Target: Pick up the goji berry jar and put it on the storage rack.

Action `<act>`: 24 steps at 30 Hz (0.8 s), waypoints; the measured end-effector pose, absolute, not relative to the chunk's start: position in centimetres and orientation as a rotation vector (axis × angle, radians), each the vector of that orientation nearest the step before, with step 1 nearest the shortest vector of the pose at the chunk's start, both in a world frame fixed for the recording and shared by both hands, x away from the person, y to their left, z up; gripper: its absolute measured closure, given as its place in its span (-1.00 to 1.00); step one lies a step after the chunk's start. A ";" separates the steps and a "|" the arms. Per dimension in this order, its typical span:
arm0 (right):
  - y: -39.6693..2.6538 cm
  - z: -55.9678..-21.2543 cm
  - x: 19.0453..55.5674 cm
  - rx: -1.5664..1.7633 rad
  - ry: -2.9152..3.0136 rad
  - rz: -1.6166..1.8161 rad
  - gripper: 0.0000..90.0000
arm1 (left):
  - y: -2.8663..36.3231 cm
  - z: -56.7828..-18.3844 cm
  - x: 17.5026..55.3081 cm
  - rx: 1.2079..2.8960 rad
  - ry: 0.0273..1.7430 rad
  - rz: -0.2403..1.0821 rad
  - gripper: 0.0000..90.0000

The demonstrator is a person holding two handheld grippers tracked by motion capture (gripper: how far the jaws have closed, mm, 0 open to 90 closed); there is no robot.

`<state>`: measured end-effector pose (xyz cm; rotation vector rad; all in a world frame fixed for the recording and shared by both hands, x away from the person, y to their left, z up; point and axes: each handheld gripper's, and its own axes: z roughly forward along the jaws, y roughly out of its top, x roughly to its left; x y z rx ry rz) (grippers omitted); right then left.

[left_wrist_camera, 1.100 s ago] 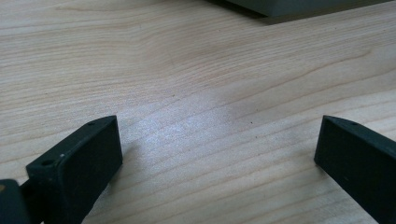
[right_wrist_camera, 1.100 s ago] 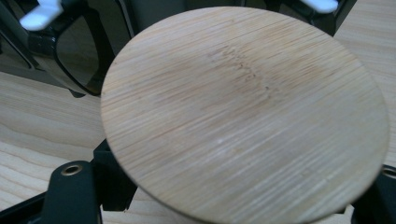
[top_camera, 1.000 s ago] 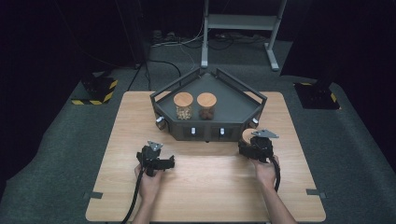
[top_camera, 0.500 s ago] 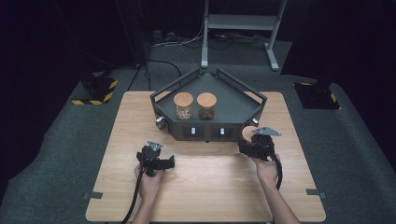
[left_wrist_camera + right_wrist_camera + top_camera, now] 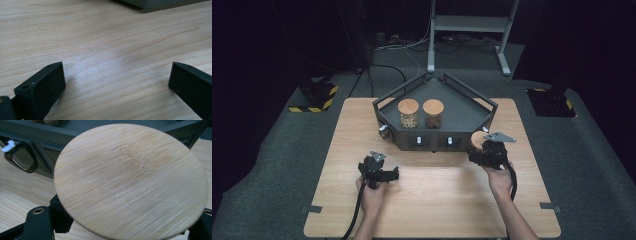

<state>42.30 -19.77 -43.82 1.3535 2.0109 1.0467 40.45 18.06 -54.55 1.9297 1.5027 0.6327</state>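
Pale wood bench [image 5: 105,50], fine-grained, smooth, with a soft sheen. Round lid [image 5: 130,182] of light bamboo-like wood, matt, streaked with straight grain. Matt black plastic on the left tongs [image 5: 115,87]. Dark grey tray [image 5: 462,107], smooth and matt. Carpeted grey floor [image 5: 272,150].

**Black handheld grippers, bare forearms**

Both forearms are showing bare, no sleeves coming into the overhead shot. The left gripper [image 5: 379,172] and right gripper [image 5: 489,152] are both looking chunky and matte black, each wearing a grey three-cornered plate on top and trailing a black cable. Up close, the left one's blocky fingers [image 5: 40,91] are showing small round screw holes.
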 end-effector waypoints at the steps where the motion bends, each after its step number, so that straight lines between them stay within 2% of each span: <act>1: -19.8 -43.7 42.3 1.354 2.013 1.045 -0.43 | 18.1 -54.5 40.5 1.930 1.503 0.633 -0.98; 24: -20.2 -41.3 42.5 1.345 2.016 1.061 -0.43 | 18.1 -54.5 40.5 1.930 1.503 0.633 -0.98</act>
